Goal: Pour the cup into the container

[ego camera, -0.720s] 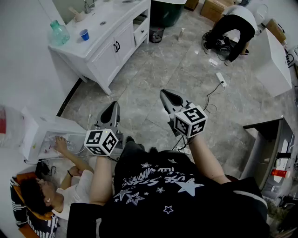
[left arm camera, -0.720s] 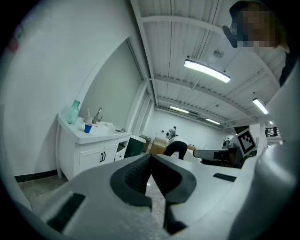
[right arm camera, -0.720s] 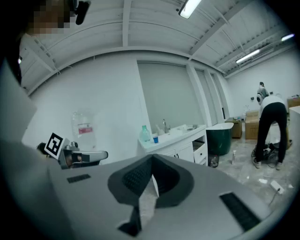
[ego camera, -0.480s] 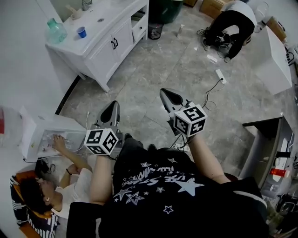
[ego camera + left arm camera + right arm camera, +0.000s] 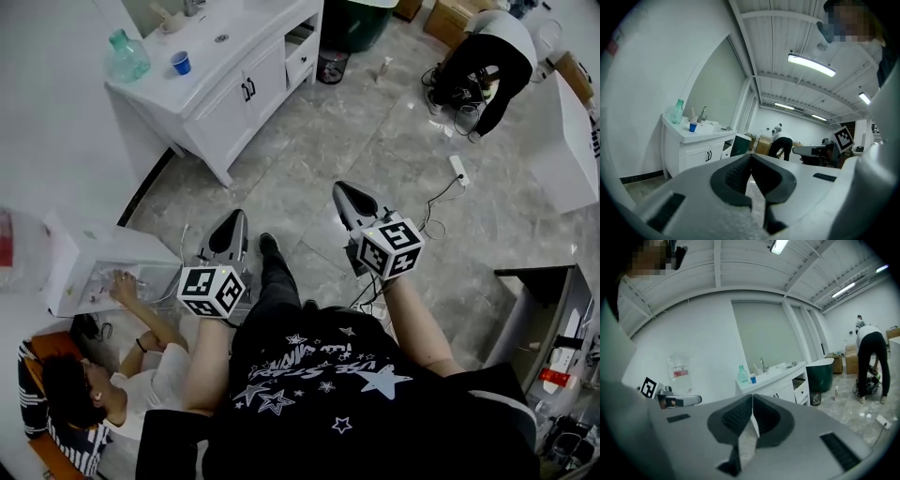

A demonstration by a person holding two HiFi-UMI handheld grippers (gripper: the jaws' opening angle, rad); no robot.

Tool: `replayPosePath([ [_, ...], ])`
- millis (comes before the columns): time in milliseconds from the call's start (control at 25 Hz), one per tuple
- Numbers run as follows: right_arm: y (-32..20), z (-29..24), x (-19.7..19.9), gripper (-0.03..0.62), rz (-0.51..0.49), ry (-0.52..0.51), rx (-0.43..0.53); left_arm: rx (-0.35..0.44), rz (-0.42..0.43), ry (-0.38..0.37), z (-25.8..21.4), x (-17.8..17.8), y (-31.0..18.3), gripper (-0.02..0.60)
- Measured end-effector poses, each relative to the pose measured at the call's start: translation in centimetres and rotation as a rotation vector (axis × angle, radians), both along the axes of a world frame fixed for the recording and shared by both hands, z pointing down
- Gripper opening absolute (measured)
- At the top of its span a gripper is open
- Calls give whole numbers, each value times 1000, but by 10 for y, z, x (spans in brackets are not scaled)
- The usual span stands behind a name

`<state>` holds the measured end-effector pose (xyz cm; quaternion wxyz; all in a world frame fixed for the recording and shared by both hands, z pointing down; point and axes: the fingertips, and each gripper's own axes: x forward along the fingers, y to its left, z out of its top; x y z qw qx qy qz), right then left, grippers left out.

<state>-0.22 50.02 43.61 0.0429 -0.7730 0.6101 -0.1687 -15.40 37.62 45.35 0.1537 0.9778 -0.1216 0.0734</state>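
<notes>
A small blue cup [image 5: 181, 63] stands on the white vanity counter [image 5: 225, 66] far ahead at the left. Beside it are a green-tinted bottle [image 5: 127, 54] and a sink with a tap. The cup [image 5: 693, 127] and bottle [image 5: 677, 111] also show in the left gripper view. The right gripper view shows the cup [image 5: 753, 378] and bottle [image 5: 742, 373] as well. My left gripper [image 5: 232, 225] and right gripper [image 5: 344, 192] hang over the floor in front of the person, far from the vanity. Both are shut with nothing between their jaws.
A person sits on the floor at lower left beside an open white box [image 5: 103, 267]. Another person [image 5: 483, 52] bends over at the far right. A dark green bin [image 5: 356, 23] stands past the vanity. A power strip and cable [image 5: 457, 169] lie on the tiles, and furniture stands at the right.
The vanity has shifted slightly right and down in the head view, and a foot now shows between the grippers. Both grippers stay shut and level.
</notes>
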Motion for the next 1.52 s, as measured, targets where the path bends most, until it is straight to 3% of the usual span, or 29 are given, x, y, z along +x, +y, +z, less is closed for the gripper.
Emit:
replayPosePath([
  [120,-31,0,13,131,-23,9,2,13,-10,2,2,12,-31,9],
  [360,-121,9,41,253,-111,49,-53,-9,-65,8,3,40,-116,9],
  [960,-357,14,93,379,-238,82,-113,-27,-200,5,-2,73,-315,9],
  [1280,-429,31,113,365,-322,98,-145,-14,-261,-49,7,76,-370,9],
  [1520,-509,40,143,371,-442,149,-141,0,-371,-90,13,80,-426,9],
])
